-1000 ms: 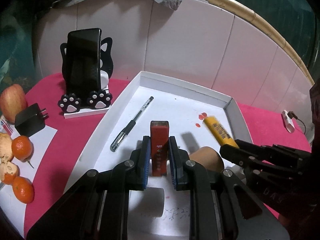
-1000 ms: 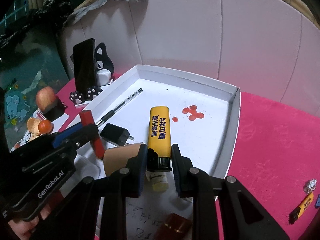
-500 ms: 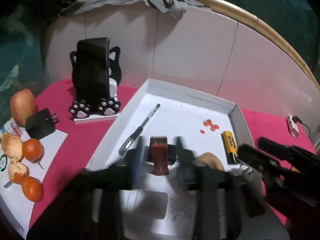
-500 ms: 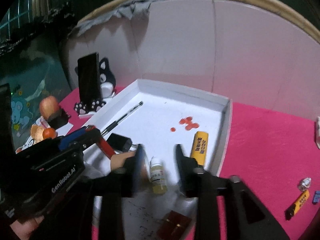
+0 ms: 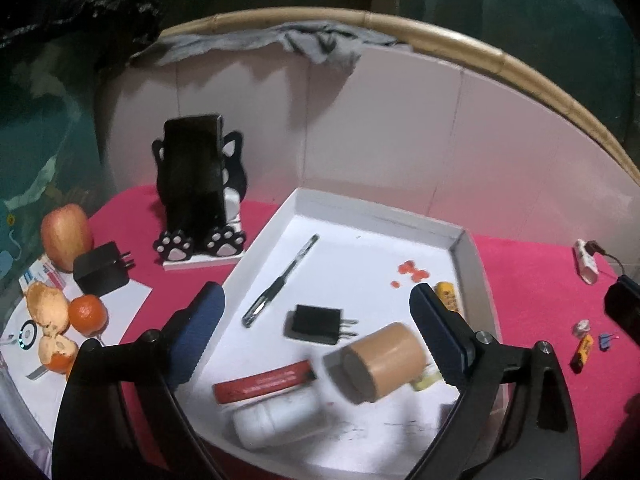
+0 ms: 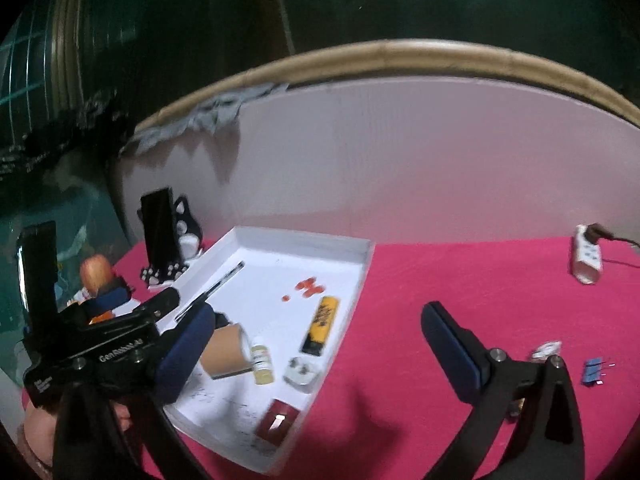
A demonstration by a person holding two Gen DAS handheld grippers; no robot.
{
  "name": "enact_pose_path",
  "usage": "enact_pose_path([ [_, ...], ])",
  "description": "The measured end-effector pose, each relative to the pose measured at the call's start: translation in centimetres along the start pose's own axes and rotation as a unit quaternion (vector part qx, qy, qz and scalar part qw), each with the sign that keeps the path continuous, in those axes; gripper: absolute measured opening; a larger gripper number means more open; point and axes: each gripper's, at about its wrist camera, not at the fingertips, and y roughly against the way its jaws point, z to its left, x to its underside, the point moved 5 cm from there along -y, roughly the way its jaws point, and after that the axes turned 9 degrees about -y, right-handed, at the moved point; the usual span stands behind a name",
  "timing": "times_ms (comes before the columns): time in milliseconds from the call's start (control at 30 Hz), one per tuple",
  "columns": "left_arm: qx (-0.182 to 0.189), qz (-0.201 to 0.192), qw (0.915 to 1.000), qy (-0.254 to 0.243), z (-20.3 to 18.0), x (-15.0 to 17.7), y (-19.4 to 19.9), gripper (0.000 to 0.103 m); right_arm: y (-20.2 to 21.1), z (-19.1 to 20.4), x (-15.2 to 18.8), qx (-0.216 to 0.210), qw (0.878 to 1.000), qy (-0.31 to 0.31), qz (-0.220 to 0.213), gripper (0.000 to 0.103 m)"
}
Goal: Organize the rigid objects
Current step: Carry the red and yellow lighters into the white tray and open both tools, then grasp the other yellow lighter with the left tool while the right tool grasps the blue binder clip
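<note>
Covering the table, pink cloth [image 6: 460, 280] beneath white tray [image 5: 384, 216]; tiled wall [image 5: 400, 128] behind.

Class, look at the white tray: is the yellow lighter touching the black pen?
Apart. The right wrist view shows the yellow lighter near the white tray's right wall and the black pen near its left, bare tray floor between.

You have one white tray [image 5: 472, 252], two yellow lighters [image 5: 449, 295] [image 5: 583, 349], two black chargers [image 5: 318, 324] [image 5: 102, 269], one pen [image 5: 280, 280], one apple [image 5: 66, 236], two whole tangerines [image 5: 87, 314].
</note>
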Motion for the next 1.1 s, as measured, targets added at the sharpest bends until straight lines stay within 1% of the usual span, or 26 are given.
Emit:
enact_pose_path([
  [133,0.023,-0.018,0.9995,-0.01,-1.8,-0.9,1.2,0.094,2.4,-3.7,-0.6,0.02,0.999,-0.038,-0.033,0.103],
  [167,0.031,-0.023,0.9991,-0.015,-2.5,-1.1,1.5,0.094,2.9,-4.6,-0.8,0.031,0.998,-0.03,-0.048,0.103],
  [233,0.048,-0.029,0.9981,-0.025,-3.8,-1.4,2.0,0.094,4.0,-7.0,-0.8,0.042,0.997,-0.045,-0.056,0.103],
  [367,0.081,-0.026,0.9945,-0.061,-7.7,-1.5,2.5,0.094,6.4,-12.9,-0.4,0.085,0.99,-0.085,-0.073,0.103],
  [400,0.089,-0.025,0.9931,-0.072,-8.8,-1.4,2.5,0.094,7.1,-15.3,-0.2,0.102,0.986,-0.102,-0.079,0.103],
  [433,0.098,-0.022,0.9917,-0.08,-9.7,-1.3,2.6,0.094,7.5,-16.7,-0.2,0.111,0.984,-0.113,-0.081,0.103],
  [500,0.127,-0.013,0.9873,-0.094,-11.8,-0.9,2.6,0.094,8.5,-20.5,0.3,0.137,0.978,-0.139,-0.078,0.103],
  [567,0.164,0.0,0.9806,-0.108,-14.4,-0.3,2.4,0.094,9.1,-23.5,1.1,0.165,0.973,-0.15,-0.065,0.103],
  [633,0.19,0.013,0.9731,-0.129,-16.9,0.5,2.1,0.094,9.4,-26.4,2.2,0.2,0.967,-0.151,-0.04,0.103],
  [700,0.221,0.026,0.964,-0.145,-19.4,1.2,1.7,0.094,9.0,-28.1,3.2,0.217,0.966,-0.139,-0.006,0.103],
  [733,0.239,0.038,0.9574,-0.157,-21.0,1.8,1.3,0.094,8.6,-28.5,3.6,0.215,0.968,-0.132,0.011,0.103],
  [800,0.255,0.055,0.9496,-0.174,-23.1,2.6,0.5,0.094,7.6,-28.7,4.2,0.202,0.972,-0.115,0.038,0.103],
  [867,0.272,0.073,0.9403,-0.191,-25.5,3.4,-0.5,0.094,6.3,-28.3,4.7,0.2,0.974,-0.085,0.063,0.103],
  [933,0.286,0.088,0.9296,-0.215,-28.0,4.1,-1.3,0.094,5.3,-27.8,4.9,0.202,0.974,-0.063,0.076,0.103],
  [967,0.286,0.095,0.9268,-0.224,-28.7,4.4,-1.6,0.094,4.7,-27.6,5.1,0.204,0.974,-0.055,0.079,0.102],
  [1033,0.285,0.112,0.9215,-0.239,-30.4,5.0,-2.5,0.094,3.2,-27.3,4.8,0.207,0.973,-0.043,0.097,0.093],
  [1067,0.286,0.117,0.9186,-0.246,-31.2,5.3,-2.9,0.094,2.8,-27.2,4.6,0.206,0.973,-0.04,0.099,0.085],
  [1100,0.289,0.12,0.9154,-0.253,-31.7,5.7,-3.0,0.094,2.4,-27.0,4.5,0.205,0.973,-0.033,0.102,0.081],
])
